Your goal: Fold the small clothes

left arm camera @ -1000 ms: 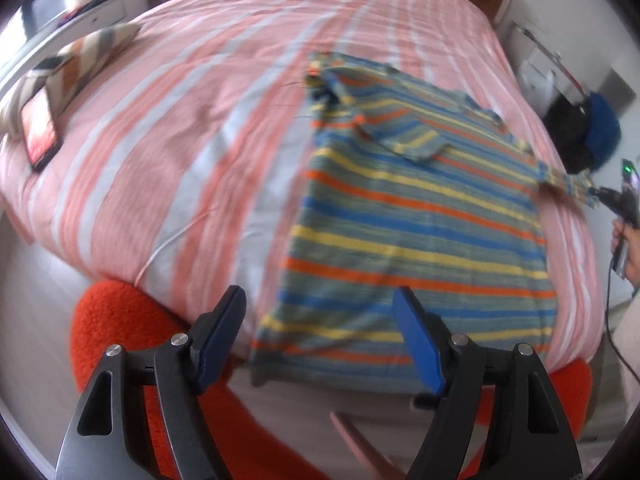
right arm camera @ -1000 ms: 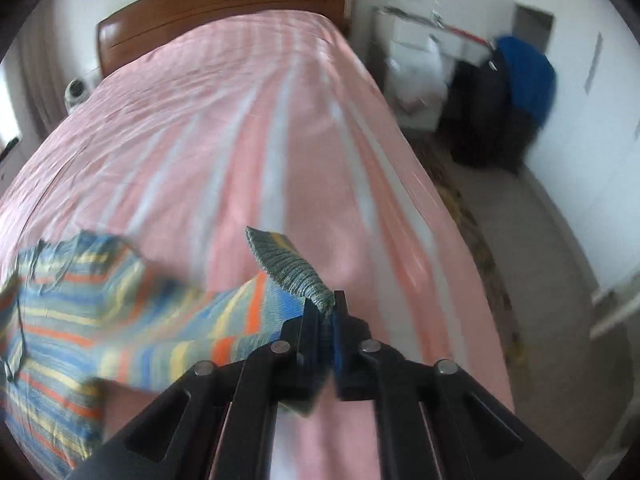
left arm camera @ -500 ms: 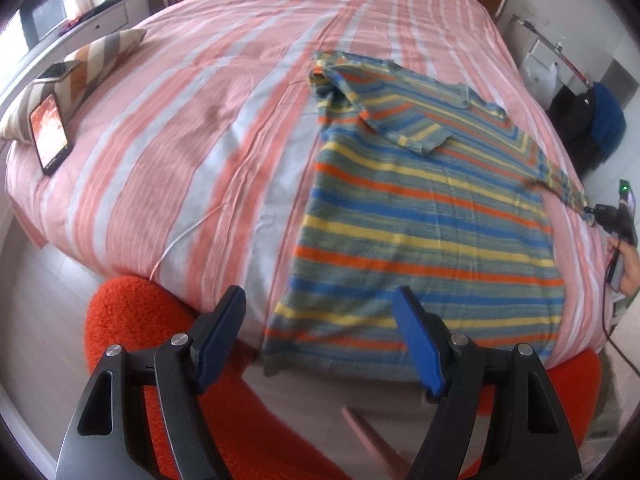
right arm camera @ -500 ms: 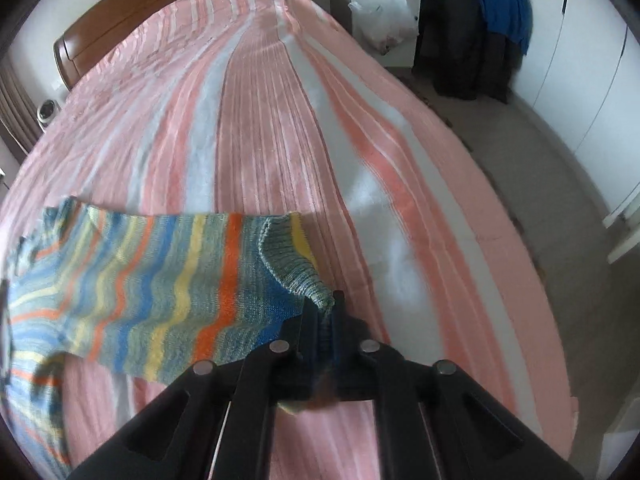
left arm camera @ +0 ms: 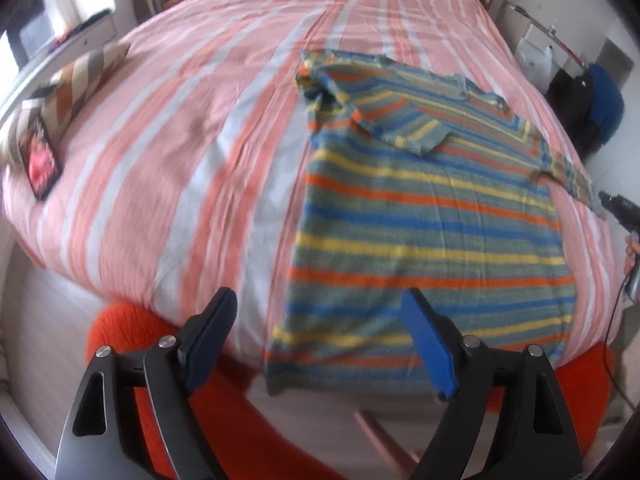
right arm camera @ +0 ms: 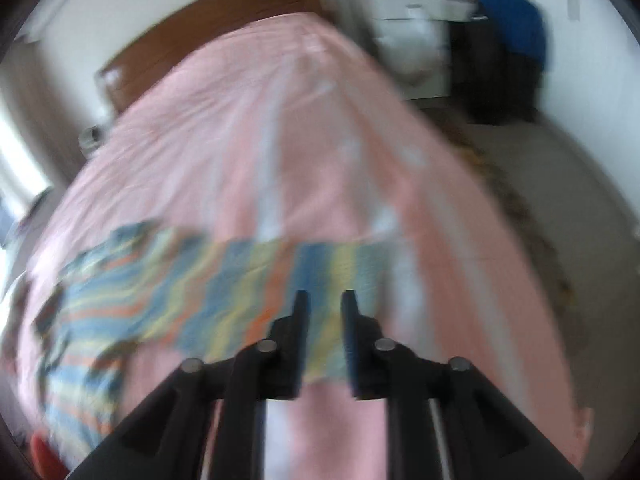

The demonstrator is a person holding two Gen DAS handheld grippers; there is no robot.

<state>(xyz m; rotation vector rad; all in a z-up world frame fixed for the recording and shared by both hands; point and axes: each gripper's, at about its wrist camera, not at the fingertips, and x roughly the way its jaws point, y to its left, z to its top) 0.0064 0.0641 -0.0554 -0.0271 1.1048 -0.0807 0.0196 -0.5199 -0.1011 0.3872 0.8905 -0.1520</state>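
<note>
A striped knit sweater [left arm camera: 432, 208] in blue, yellow and orange lies flat on the pink striped bed [left arm camera: 192, 128], hem toward me. One sleeve [left arm camera: 400, 124] is folded across the chest. The other sleeve [right arm camera: 280, 280] lies stretched out flat to the right. My left gripper [left arm camera: 320, 300] hovers over the hem's left corner, jaws wide and still opening, holding nothing. My right gripper [right arm camera: 324, 296] is above the stretched sleeve's cuff, its jaws opening; the sleeve shows through the gap but the pads do not press it. The right gripper [left arm camera: 618, 204] also shows at the cuff in the left wrist view.
A patterned pillow [left arm camera: 76, 80] and a lit phone [left arm camera: 40, 164] lie at the bed's left edge. An orange furry seat [left arm camera: 132, 328] stands below the bed's near edge. Beyond the bed are a wooden headboard [right arm camera: 224, 28], a white cabinet [right arm camera: 408, 28] and a blue garment [right arm camera: 512, 20].
The right gripper let go of the sleeve cuff, and the sleeve now lies spread flat on the bed. The left gripper's jaws stand slightly wider; it stays over the hem.
</note>
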